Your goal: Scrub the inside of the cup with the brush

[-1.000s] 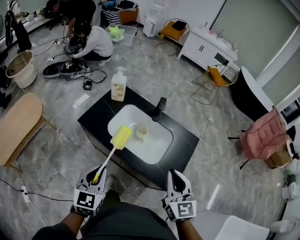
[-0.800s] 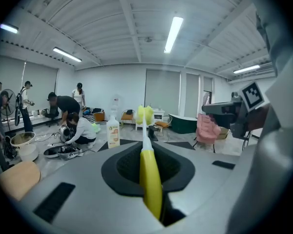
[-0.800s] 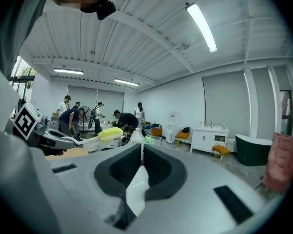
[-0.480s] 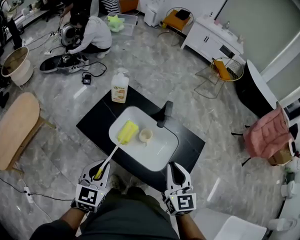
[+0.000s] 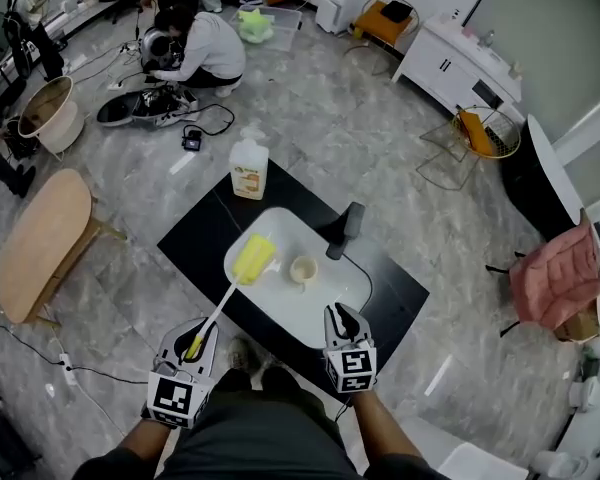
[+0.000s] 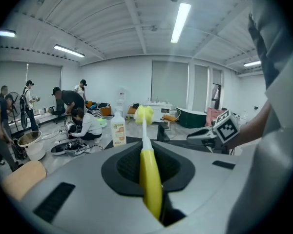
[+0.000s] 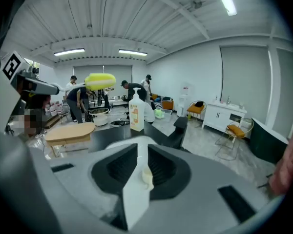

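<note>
1. Left hand-held gripper (image 5: 195, 343): clamped on the yellow handle of the brush (image 5: 252, 259). The shaft runs out from my jaws across the near edge of the surface (image 5: 195, 236). The yellow head ends over the left part of the sink (image 5: 285, 313).
2. Right hand-held gripper (image 5: 338, 316): jaws a narrow slit apart, gripping nothing. It sits at the sink's near rim, by the near edge of the surface.
3. Cup (image 5: 303, 269): in the sink, about mid-basin, looks upright with mouth up. The brush head is just beside it on the left, outside the cup. Can't tell whether they touch.
4. On the surface:
   - soap bottle (image 5: 249, 173) at the far left corner
   - black faucet (image 5: 346, 230) on the far edge, right behind the sink and just beyond the cup
   - so the cup is boxed in by the brush head on the left and the faucet behind
5. Off the surface:
   - oval wooden table (image 5: 40, 243) on the floor past the left corner
   - person (image 5: 208, 43) crouched over gear past the far corner
   - white cabinet (image 5: 470, 68) and wire basket (image 5: 485, 133) beyond the far edge
   - pink cloth (image 5: 550, 278) over a chair off to the right
6. Hidden or unclear:
   - Both hand-held grippers and my torso cover the near corner of the surface.
   - In the left gripper view, the gripper body blocks the sink and cup. Only the brush, bottle and faucet top show.
   - In the right gripper view, the cup is just a pale sliver seen through the slit.
   - Can't tell whether the brush head rests on the basin or hangs above it.
</note>
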